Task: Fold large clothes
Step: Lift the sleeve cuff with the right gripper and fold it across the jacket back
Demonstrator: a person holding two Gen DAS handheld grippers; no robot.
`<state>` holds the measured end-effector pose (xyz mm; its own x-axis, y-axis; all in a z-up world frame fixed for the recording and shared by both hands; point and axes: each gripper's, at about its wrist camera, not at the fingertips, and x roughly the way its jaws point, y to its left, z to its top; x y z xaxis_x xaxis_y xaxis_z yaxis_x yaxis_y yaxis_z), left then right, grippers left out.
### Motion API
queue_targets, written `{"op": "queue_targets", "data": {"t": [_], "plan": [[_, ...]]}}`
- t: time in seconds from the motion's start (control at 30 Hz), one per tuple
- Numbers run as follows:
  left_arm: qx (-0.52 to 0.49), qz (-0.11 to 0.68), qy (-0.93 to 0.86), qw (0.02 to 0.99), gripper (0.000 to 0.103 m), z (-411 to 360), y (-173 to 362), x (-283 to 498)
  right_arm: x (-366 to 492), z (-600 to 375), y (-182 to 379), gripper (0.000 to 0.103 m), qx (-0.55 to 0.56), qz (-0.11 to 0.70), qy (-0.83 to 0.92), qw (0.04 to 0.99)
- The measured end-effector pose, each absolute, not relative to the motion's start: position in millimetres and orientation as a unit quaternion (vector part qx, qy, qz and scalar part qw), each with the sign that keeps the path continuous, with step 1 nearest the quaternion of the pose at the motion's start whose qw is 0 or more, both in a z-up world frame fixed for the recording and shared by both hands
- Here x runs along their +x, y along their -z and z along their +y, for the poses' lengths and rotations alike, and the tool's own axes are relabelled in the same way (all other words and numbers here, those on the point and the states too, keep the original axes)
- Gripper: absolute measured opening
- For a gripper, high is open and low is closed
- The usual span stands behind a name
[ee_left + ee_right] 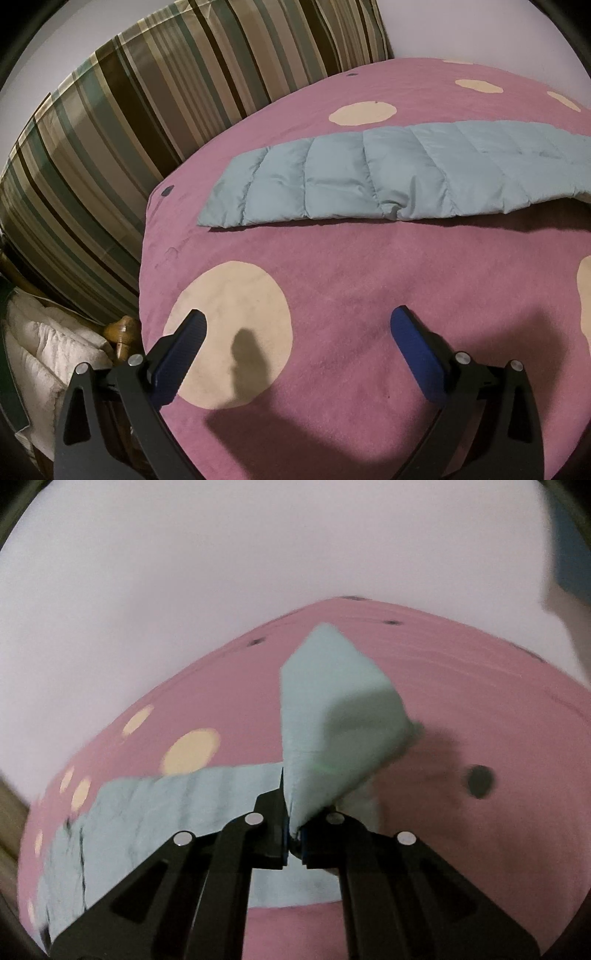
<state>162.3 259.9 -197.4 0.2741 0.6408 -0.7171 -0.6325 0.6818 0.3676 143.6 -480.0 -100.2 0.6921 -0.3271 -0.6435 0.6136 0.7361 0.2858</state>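
A pale blue quilted jacket lies flat across a pink blanket with cream dots. My left gripper hovers open over the blanket in front of the jacket, with nothing between its blue pads. In the right wrist view my right gripper is shut on an edge of the jacket. That pinched part stands lifted off the blanket in a peaked fold. The rest of the jacket stretches away flat to the left. The picture is blurred by motion.
A striped cushion stands along the left of the bed. Below it a wooden post and white bedding sit past the blanket's edge. A pale wall rises behind the bed.
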Motion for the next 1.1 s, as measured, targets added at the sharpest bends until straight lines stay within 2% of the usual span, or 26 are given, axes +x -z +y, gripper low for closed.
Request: {"op": "queue_targets", "data": {"t": [0.4,0.73,1.1], "plan": [[-0.007,0.451,-0.394,0.801,0.099,260.7,199.9,161.4,259.0,-275.6,64.2,0.004,0.125,0.321,0.086,0.935],[-0.02,0.45,-0.389,0.803,0.099,262.8,200.5,160.2,305.3,-138.5,101.0,0.004,0.059,0.384,-0.015,0.921],[-0.035,0.449,-0.383,0.807,0.099,265.7,200.8,159.3,323.1,-61.8,142.7,0.005,-0.008,0.442,-0.073,0.894]]}}
